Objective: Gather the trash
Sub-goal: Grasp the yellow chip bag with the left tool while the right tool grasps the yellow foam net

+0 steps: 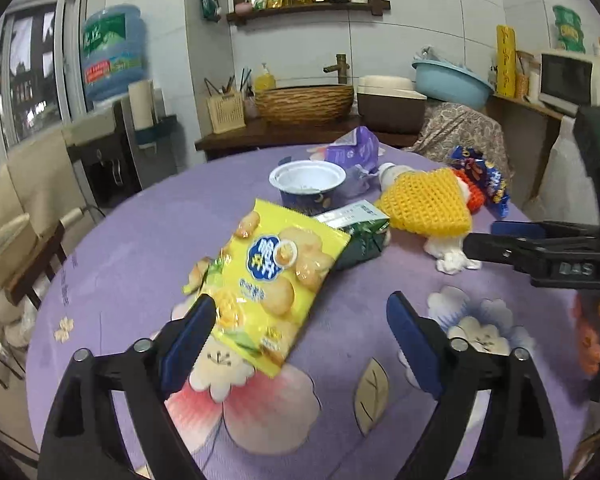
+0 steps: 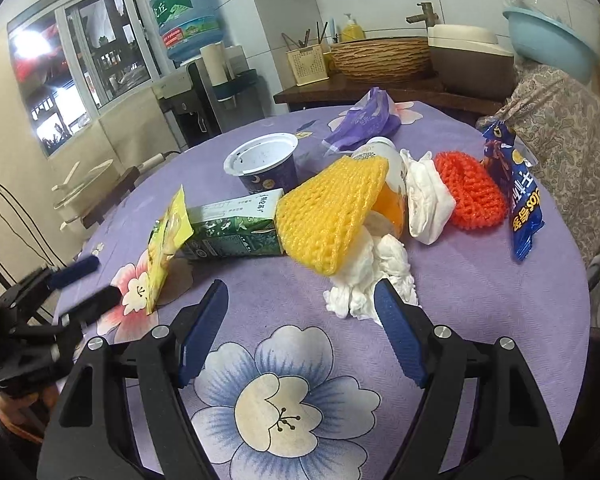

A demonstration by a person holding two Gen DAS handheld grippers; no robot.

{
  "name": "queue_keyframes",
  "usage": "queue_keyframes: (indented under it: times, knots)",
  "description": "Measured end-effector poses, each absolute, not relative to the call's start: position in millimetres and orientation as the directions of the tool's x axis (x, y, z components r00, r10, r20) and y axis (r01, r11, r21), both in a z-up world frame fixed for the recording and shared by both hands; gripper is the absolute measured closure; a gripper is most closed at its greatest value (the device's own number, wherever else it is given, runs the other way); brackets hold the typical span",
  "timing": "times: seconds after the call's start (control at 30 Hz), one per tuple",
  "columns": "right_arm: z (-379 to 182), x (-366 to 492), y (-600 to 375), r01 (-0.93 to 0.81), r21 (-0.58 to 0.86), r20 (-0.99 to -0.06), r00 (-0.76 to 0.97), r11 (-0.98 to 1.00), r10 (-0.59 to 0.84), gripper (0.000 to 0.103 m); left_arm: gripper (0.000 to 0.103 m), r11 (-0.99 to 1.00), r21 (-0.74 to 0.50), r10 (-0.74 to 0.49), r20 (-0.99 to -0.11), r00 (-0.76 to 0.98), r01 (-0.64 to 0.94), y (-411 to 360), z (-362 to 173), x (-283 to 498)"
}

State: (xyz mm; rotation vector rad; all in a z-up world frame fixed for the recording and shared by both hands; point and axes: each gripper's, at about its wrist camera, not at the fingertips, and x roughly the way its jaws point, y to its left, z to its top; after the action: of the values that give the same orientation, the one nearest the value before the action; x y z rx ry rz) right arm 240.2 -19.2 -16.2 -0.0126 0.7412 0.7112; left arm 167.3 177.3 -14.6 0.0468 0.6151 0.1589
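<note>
The trash lay in a loose cluster on the round counter, which was covered by a purple cloth printed with large flowers. Nearest the left gripper was a glossy yellow snack bag, flattened and creased, printed with pale round crackers and a blue badge; its lower edge lay between the gripper's spread blue-padded fingers, the left pad touching or nearly touching the bag's edge, the right one well apart from it. The bag's upper end leaned on a dark green drink carton lying on its side. Behind the carton stood an open cup with a white rim and a dark blue wall showing a moon. Beside the carton, a yellow foam net sleeve lay draped over a tipped bottle with orange contents. Crumpled white tissue spilled out below the sleeve, and a second wad sat just beside an orange foam net. A blue snack wrapper stood at the counter's right edge, and a crinkled purple bag lay at the far side.

The right gripper hung spread wide and empty above the cloth, its right pad just in front of the tissue.
</note>
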Motion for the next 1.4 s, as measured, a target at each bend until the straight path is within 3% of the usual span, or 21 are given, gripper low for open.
queue_keyframes:
  times: [0.1, 0.23, 0.3, 0.37, 0.47, 0.8, 1.03, 1.17, 1.4]
  knots:
    - [-13.3, 240.8, -20.6, -0.592, 0.215, -0.619, 0.532, 0.776, 0.578, 0.027, 0.019, 0.983, 0.134, 0.184, -0.626, 0.758, -0.127, 174.6, -23.3, 191.0]
    - [-10.2, 243.6, -23.1, -0.585, 0.225, -0.611, 0.538, 0.779, 0.580, 0.027, 0.037, 0.952, 0.254, 0.299, -0.669, 0.681, -0.169, 178.4, -42.4, 221.1]
    - [-8.2, 243.6, -22.9, -0.586, 0.223, -0.606, 0.543, 0.779, 0.581, 0.027, 0.052, 0.951, 0.255, 0.307, -0.685, 0.661, -0.177, 182.5, -47.3, 224.5]
    - [-7.7, 242.5, -23.1, -0.590, 0.217, -0.603, 0.545, 0.777, 0.582, 0.027, 0.079, 0.950, 0.255, 0.310, -0.686, 0.658, -0.182, 184.0, -48.4, 221.3]
    - [-8.2, 242.9, -21.0, -0.594, 0.202, -0.603, 0.552, 0.779, 0.576, 0.027, 0.098, 0.945, 0.247, 0.326, -0.659, 0.678, -0.213, 188.8, -43.1, 209.2]
    - [-6.2, 254.6, -12.2, -0.595, 0.201, -0.595, 0.557, 0.778, 0.580, 0.029, 0.100, 0.956, -0.027, 0.217, -0.606, 0.765, -0.293, 229.3, -4.0, 152.7]
    - [-11.3, 286.1, -1.8, -0.544, 0.236, -0.620, 0.554, 0.805, 0.556, 0.054, 0.100, 0.961, -0.060, 0.186, -0.585, 0.789, -0.271, 224.6, 0.6, 132.9]
    - [-19.8, 301.7, 0.1, -0.518, 0.283, -0.634, 0.530, 0.807, 0.563, 0.078, 0.100, 0.958, -0.076, 0.181, -0.584, 0.791, -0.276, 227.8, -1.3, 127.6]
    - [-17.2, 287.7, -5.9, -0.557, 0.307, -0.589, 0.525, 0.771, 0.614, 0.084, 0.100, 0.962, -0.084, 0.169, -0.573, 0.802, -0.262, 224.1, 0.8, 117.1]
